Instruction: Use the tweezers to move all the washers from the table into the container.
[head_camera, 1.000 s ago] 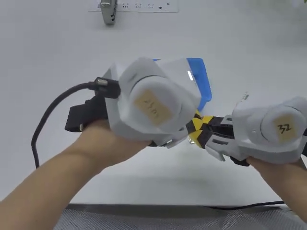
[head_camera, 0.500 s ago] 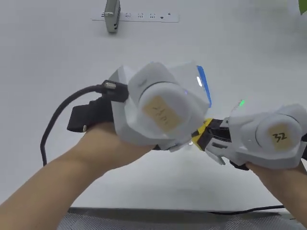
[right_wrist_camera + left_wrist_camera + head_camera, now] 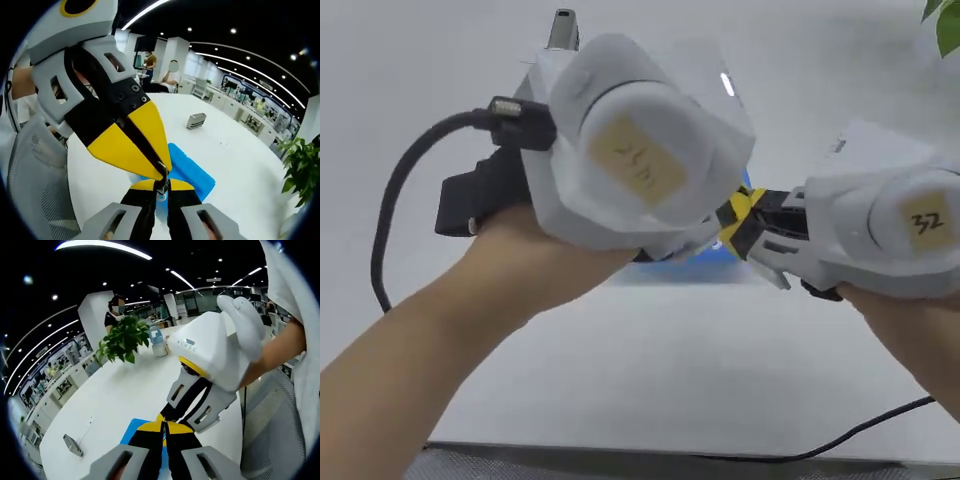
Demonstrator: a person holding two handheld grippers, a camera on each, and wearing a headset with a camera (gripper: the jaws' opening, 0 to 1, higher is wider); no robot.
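White tabletop [image 3: 650, 350] runs wide and bare under everything, though in the head view the two bulky housings held up close to the camera cover much of it, and its near edge is cut off at the bottom. Around it lies a large open office with long ceiling light strips [image 3: 105, 246], rows of desks and a few distant people, all blurred by the fisheye. Grey mesh of a chair [image 3: 280, 430] fills the side of the left gripper view. Next in size, the left gripper [image 3: 164, 428] and the right gripper [image 3: 162, 186] are raised above the table and point at each other, yellow tips meeting nose to nose. Each pair of jaws is drawn together with barely a slit between; whether either pair clamps the tweezers cannot be told, since the meeting point is tiny and crowded. The left hand [image 3: 535, 270] wraps the left housing from below. The blue container [image 3: 192, 171] lies flat on the table directly under the meeting tips, mostly hidden; its contents cannot be seen. A leafy potted plant [image 3: 122, 340] stands well beyond it. A black cable [image 3: 400, 200] loops off the left housing. A small grey block [image 3: 196, 120] sits apart on the far table. A thin metallic sliver [image 3: 161, 179] glints between the tips, too small to name, and no washers can be made out
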